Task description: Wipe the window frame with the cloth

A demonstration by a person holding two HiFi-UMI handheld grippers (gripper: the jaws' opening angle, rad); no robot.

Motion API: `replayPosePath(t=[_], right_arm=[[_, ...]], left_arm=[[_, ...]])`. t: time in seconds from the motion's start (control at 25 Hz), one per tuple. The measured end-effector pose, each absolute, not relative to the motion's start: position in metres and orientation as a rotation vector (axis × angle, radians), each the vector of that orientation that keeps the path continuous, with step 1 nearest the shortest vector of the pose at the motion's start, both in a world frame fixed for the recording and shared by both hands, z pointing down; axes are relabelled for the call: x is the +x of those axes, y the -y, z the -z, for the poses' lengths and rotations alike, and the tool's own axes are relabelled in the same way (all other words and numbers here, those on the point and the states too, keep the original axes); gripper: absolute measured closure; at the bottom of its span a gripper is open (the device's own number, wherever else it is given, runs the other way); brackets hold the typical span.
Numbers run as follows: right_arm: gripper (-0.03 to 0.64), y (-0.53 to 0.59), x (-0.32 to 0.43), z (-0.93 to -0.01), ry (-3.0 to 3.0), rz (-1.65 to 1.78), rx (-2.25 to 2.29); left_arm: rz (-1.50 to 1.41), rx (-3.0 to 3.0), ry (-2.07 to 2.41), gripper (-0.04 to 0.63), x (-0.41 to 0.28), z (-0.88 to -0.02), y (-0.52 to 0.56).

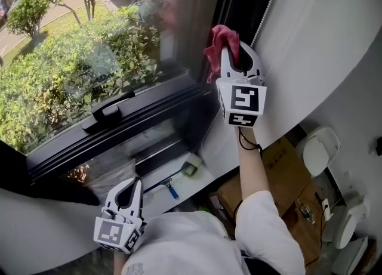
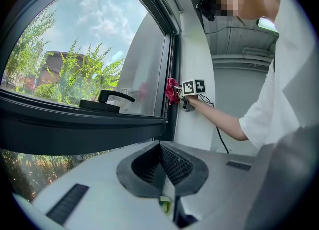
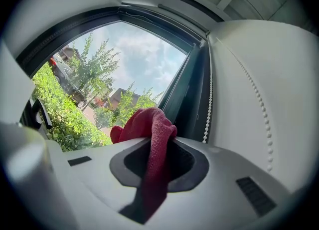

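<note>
A red cloth (image 1: pixel 218 46) is pinched in my right gripper (image 1: pixel 231 46), which is raised against the dark vertical window frame (image 1: pixel 206 29) at the glass's right edge. In the right gripper view the red cloth (image 3: pixel 149 139) bunches out past the jaw tips, right beside the dark frame (image 3: pixel 192 94). From the left gripper view the cloth (image 2: pixel 172 90) shows far off, touching the frame (image 2: pixel 172 74). My left gripper (image 1: pixel 128 193) hangs low near the sill, shut, with nothing in it. Its jaws meet in the left gripper view (image 2: pixel 160 170).
A black window handle (image 1: pixel 107 111) sits on the lower sash. A beaded blind cord (image 3: pixel 209 99) hangs next to the frame, beside a white curved wall (image 1: pixel 316 41). A small blue-handled tool (image 1: pixel 170 183) lies on the sill. Cardboard boxes (image 1: pixel 280 172) stand below at the right.
</note>
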State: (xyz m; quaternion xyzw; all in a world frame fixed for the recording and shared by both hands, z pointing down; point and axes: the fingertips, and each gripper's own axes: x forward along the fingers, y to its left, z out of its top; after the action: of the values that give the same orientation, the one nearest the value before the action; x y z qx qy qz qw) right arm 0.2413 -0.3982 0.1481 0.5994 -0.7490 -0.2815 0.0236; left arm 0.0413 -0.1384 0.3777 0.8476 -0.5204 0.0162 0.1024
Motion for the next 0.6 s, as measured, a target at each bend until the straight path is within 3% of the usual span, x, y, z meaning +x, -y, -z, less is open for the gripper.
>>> replayPosePath(t=[0.6], right_arm=[[0.552,0.401,0.243,-0.172,2.265,0.859,1.847]], left_arm=[[-0.047,2.501,1.519,0.586,0.045,-0.38,0.136]])
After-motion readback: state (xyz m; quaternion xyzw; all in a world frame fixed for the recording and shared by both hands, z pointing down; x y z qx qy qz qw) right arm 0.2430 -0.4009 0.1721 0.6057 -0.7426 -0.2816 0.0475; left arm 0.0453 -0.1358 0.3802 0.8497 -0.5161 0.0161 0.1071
